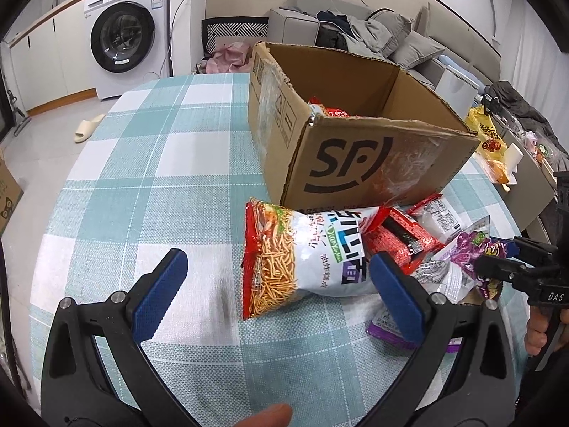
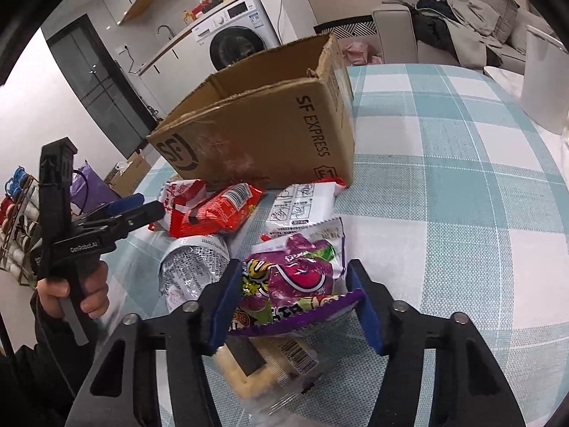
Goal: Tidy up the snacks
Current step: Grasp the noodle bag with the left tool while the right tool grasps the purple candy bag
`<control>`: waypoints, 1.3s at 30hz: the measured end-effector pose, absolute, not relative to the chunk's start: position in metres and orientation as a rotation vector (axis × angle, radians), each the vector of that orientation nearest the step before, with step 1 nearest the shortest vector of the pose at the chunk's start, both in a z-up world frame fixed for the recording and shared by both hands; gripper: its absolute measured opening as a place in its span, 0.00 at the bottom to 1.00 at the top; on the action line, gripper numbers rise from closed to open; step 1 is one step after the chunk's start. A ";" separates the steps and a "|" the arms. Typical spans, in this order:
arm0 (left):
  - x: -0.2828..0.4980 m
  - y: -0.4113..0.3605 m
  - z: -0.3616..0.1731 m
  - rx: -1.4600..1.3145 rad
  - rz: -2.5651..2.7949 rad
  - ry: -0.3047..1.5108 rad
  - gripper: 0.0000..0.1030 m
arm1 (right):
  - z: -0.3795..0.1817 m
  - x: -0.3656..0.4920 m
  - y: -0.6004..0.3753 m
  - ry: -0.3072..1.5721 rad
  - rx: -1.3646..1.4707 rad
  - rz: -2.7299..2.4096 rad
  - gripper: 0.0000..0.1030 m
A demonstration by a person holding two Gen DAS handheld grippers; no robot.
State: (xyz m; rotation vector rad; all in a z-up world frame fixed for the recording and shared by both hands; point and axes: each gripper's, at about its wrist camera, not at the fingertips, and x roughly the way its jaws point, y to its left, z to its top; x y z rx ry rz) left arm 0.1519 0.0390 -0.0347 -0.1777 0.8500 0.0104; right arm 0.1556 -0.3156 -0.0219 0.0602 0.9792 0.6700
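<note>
An open cardboard box stands on the plaid-covered table with some red packets inside. In front of it lie a noodle snack bag, a red packet, a white packet and a silver packet. My left gripper is open; the noodle bag lies between its fingers, close to the right one. My right gripper is shut on a purple snack bag, both pads pressing its sides. A clear packet of pale snacks lies under it.
The plaid tablecloth is bare to the left of the box. A white object stands at the table's right edge. A yellow bag sits on a side surface. A washing machine and a sofa with clothes lie beyond.
</note>
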 end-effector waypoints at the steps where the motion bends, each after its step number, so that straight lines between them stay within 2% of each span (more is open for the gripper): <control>1: 0.152 0.038 -0.035 -0.177 0.009 0.849 0.99 | -0.021 0.155 -0.316 0.977 0.062 0.671 0.54; 8: 0.156 0.038 -0.038 -0.185 -0.001 0.858 0.99 | -0.014 0.151 -0.318 0.942 0.062 0.684 0.49; 10: 0.158 0.039 -0.039 -0.188 -0.004 0.860 0.99 | -0.011 0.151 -0.321 0.933 0.075 0.690 0.41; 12: 0.159 0.039 -0.040 -0.195 -0.008 0.863 0.99 | -0.008 0.151 -0.325 0.923 0.092 0.692 0.40; 19: 0.166 0.042 -0.047 -0.232 -0.030 0.873 0.99 | -0.009 0.149 -0.324 0.950 0.067 0.700 0.40; 24: 0.171 0.044 -0.053 -0.257 -0.049 0.885 0.99 | -0.017 0.147 -0.316 0.987 0.029 0.714 0.49; 27: 0.172 0.043 -0.056 -0.262 -0.065 0.892 0.99 | -0.023 0.146 -0.313 1.012 0.012 0.715 0.52; 30: 0.174 0.040 -0.057 -0.266 -0.093 0.893 0.93 | -0.024 0.146 -0.314 1.016 0.022 0.718 0.52; 33: 0.176 0.038 -0.059 -0.281 -0.147 0.905 0.80 | -0.025 0.146 -0.316 1.023 0.028 0.716 0.53; 34: 0.177 0.036 -0.060 -0.285 -0.165 0.905 0.71 | -0.025 0.147 -0.316 1.025 0.028 0.715 0.53; 36: 0.177 0.035 -0.060 -0.289 -0.188 0.901 0.62 | -0.025 0.148 -0.316 1.027 0.029 0.713 0.54; 39: 0.175 0.033 -0.058 -0.274 -0.181 0.888 0.60 | -0.025 0.148 -0.317 1.030 0.032 0.716 0.54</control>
